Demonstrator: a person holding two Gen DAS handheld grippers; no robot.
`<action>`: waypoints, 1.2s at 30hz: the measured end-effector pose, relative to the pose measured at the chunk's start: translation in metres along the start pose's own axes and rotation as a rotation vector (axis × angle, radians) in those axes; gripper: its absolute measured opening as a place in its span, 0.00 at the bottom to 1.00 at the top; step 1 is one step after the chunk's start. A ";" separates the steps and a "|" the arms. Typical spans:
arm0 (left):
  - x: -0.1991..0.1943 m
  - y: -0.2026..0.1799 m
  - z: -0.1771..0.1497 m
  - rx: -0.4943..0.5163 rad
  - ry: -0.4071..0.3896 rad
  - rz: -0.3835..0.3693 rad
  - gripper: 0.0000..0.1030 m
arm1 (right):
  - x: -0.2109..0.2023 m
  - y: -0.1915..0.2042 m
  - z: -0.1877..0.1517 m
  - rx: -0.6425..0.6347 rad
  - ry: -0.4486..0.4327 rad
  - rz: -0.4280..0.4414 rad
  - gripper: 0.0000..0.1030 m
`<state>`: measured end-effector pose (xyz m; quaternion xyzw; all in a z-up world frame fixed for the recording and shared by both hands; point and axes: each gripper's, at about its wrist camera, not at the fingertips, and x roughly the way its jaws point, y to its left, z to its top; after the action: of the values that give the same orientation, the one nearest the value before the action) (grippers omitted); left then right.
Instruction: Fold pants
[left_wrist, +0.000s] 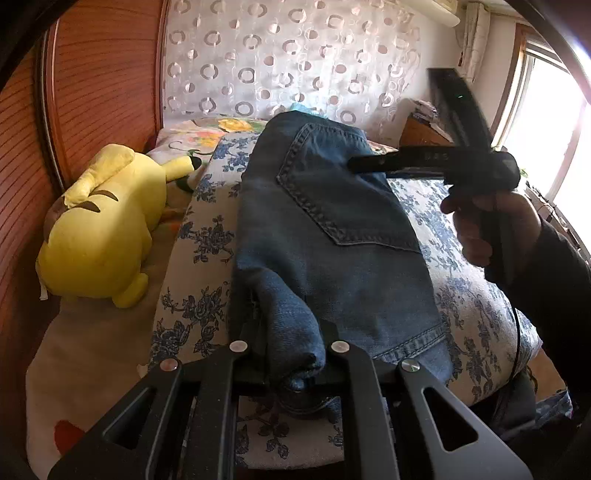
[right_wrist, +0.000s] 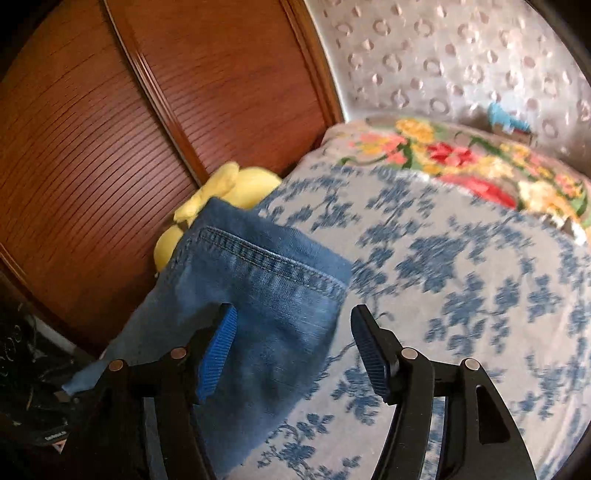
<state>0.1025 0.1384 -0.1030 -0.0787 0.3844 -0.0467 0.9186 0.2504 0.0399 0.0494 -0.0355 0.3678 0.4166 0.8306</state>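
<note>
Blue denim pants (left_wrist: 325, 229) lie folded on the blue-flowered bedspread (left_wrist: 207, 236), a back pocket facing up. My left gripper (left_wrist: 291, 354) is shut on a bunched fold of the denim at the near end. My right gripper (right_wrist: 291, 332) is open, its blue pads (right_wrist: 218, 354) above the pants' far edge (right_wrist: 266, 288) with nothing between them. In the left wrist view the right gripper (left_wrist: 354, 164) reaches in from the right over the pocket, held by a hand (left_wrist: 491, 225).
A yellow plush toy (left_wrist: 103, 229) lies at the bed's left beside the wooden wardrobe doors (left_wrist: 96, 81). A flowered blanket (right_wrist: 461, 155) covers the head end under a circle-patterned curtain (left_wrist: 288, 55). A window (left_wrist: 554, 122) is on the right.
</note>
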 end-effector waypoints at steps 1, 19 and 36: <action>0.000 0.001 -0.001 0.000 0.000 -0.003 0.13 | 0.007 -0.002 -0.001 0.004 0.024 0.014 0.65; 0.006 0.031 0.055 -0.008 -0.098 0.028 0.13 | 0.041 -0.023 0.067 -0.003 -0.020 0.172 0.26; 0.088 0.078 0.139 0.020 -0.090 0.055 0.13 | 0.129 -0.058 0.159 -0.011 -0.055 0.019 0.37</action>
<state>0.2655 0.2178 -0.0824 -0.0607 0.3442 -0.0217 0.9367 0.4339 0.1460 0.0685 -0.0251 0.3426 0.4276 0.8362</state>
